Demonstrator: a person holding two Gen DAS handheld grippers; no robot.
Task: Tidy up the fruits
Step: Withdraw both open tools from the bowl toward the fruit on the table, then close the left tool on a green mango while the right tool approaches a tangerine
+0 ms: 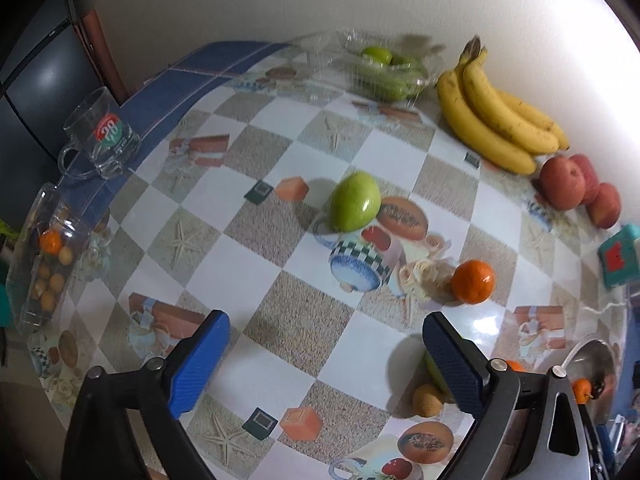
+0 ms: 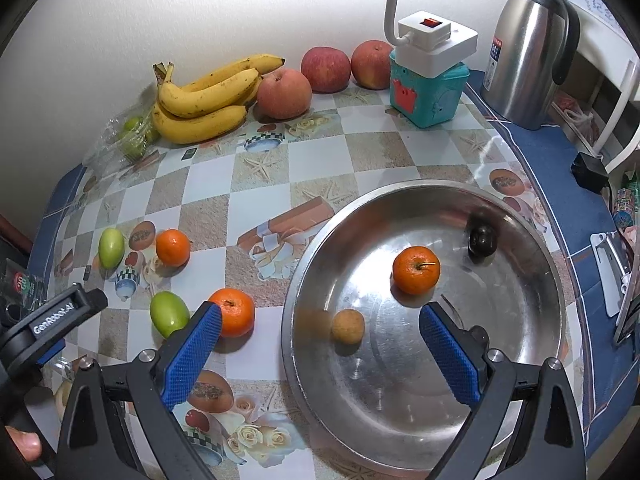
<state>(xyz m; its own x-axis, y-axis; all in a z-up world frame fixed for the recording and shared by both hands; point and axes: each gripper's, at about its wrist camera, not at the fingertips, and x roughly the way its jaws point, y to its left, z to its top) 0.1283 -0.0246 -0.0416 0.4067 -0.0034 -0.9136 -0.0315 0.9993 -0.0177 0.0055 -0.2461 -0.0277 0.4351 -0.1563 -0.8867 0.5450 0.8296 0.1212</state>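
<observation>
Hovering spread with nothing between the pads, right tool (image 2: 320, 350) sits over the steel bowl (image 2: 532, 240); left tool (image 1: 326, 354) is also spread, empty, over bare checkered tabletop (image 1: 280, 312). "GenRobot.AI" reads on the left tool's body in the right wrist view; glass mug (image 1: 98, 136) shows "28". Inside the bowl: tangerine (image 2: 416, 270), small tan fruit (image 2: 348, 326), dark round fruit (image 2: 482, 240). On the tabletop left of the bowl: tangerine at the pad (image 2: 234, 312), another tangerine (image 2: 173, 247), two green fruits (image 2: 169, 314) (image 2: 111, 247). Bananas (image 2: 208, 96), apples (image 2: 284, 94), teal box (image 2: 428, 92), power strip (image 2: 438, 40), thermos (image 2: 528, 48) line the wall. Middle tabletop is open; blue border marks the edges.
</observation>
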